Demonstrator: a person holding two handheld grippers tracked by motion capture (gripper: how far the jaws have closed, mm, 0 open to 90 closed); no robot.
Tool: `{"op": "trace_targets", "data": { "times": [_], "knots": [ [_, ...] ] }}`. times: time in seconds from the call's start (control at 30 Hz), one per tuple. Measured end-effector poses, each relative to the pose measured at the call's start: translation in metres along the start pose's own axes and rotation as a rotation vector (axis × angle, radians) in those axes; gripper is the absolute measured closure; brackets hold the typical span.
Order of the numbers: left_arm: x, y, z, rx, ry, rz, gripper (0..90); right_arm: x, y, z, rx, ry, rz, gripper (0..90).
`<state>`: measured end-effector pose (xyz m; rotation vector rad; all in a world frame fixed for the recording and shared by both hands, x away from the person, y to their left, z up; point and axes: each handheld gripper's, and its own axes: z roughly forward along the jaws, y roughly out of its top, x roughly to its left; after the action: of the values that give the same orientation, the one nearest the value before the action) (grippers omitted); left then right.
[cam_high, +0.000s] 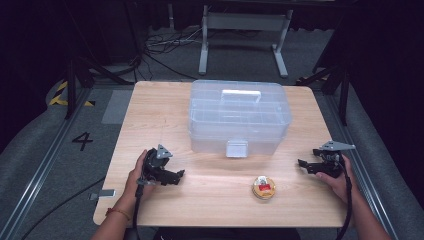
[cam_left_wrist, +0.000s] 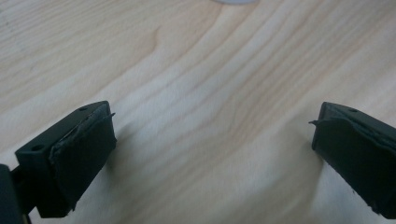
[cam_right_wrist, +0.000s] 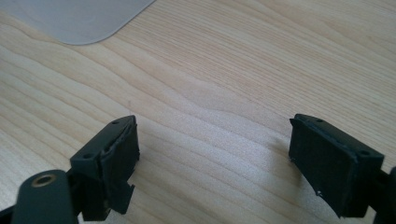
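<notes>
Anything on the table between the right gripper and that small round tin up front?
No. In the high view, only bare wooden table separates the right gripper from the round tin. The clear plastic box sits farther back, off that line.

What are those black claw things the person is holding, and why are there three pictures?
They are hand-held grabbers. A person holds the left gripper and the right gripper above a wooden table. The big picture comes from a camera up high. The other two come from little cameras riding on each grabber, looking along its black jaws at the wood. Both stand open and hold nothing. On the table sit a clear plastic box with its lid on and a small round tin.
</notes>
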<state>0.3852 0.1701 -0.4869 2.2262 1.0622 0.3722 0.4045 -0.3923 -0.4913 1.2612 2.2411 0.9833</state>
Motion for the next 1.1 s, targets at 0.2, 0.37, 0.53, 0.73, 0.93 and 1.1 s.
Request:
{"op": "trace_targets", "data": {
  "times": [0.2,0.37,0.53,0.73,0.93,1.1],
  "knots": [
    [0.002,0.002,0.001,-0.001,-0.02,0.021,0.1,0.0,0.0,0.0,0.0,0.0,-0.001,16.3],
    [0.003,-0.005,-0.005,-0.001,-0.024,0.031,0.1,0.001,0.0,0.0,0.0,-0.011,0.01,16.3],
    [0.007,-0.01,-0.009,-0.003,-0.04,0.056,0.1,0.001,0.002,-0.003,0.035,-0.018,0.015,16.0],
    [0.013,-0.011,-0.01,-0.002,-0.07,0.091,0.0,-0.005,-0.001,-0.003,0.034,-0.03,0.03,10.8],
    [0.013,-0.011,-0.01,-0.001,-0.074,0.091,0.1,-0.003,0.001,-0.004,0.049,-0.032,0.036,13.6],
    [0.014,-0.011,-0.01,-0.002,-0.072,0.093,0.1,-0.001,0.005,-0.011,0.037,-0.038,0.0,19.8]
  ]
}}
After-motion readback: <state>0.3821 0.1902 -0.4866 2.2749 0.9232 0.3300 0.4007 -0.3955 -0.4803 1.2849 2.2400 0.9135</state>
